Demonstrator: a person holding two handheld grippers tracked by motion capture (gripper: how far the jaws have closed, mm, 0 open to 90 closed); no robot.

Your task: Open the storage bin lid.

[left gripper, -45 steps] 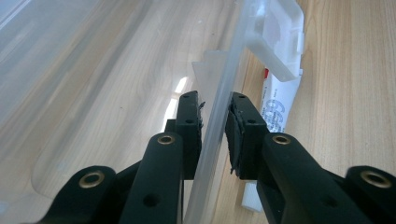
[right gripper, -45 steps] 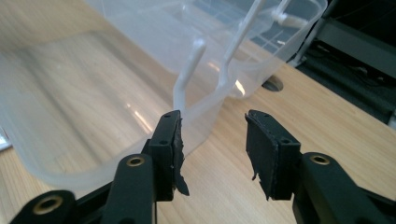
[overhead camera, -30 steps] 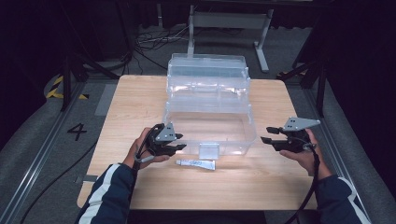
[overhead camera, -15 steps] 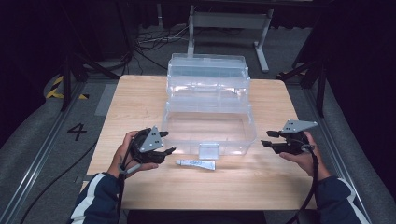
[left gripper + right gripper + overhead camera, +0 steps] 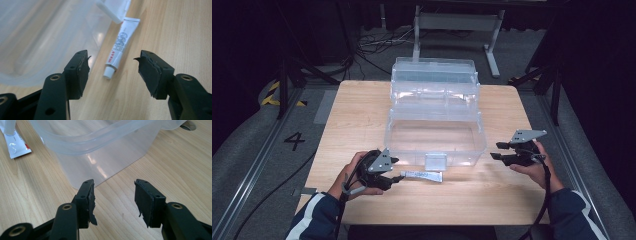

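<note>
Small white tube (image 5: pixel 120 45) lies on the desk (image 5: pixel 362 115) just before the clear plastic box (image 5: pixel 435 135), its capped end toward the left gripper (image 5: pixel 113 66), jaws apart and empty. Right gripper (image 5: pixel 114 195), likewise apart, waits farther off.

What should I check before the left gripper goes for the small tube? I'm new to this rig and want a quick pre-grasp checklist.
1. Left gripper open, nothing between its jaws: ok; they have just been opening.
2. Tube lined up ahead of the jaws: ok, its cap end points toward them.
3. Tube lies flat on the table, apart from the fingers: ok.
4. Room beside the tube: not ok, the clear box and its latch sit close to its far end.
5. Right gripper out of the way: ok, open at the box's other side.
6. Box open to receive: ok.
</note>
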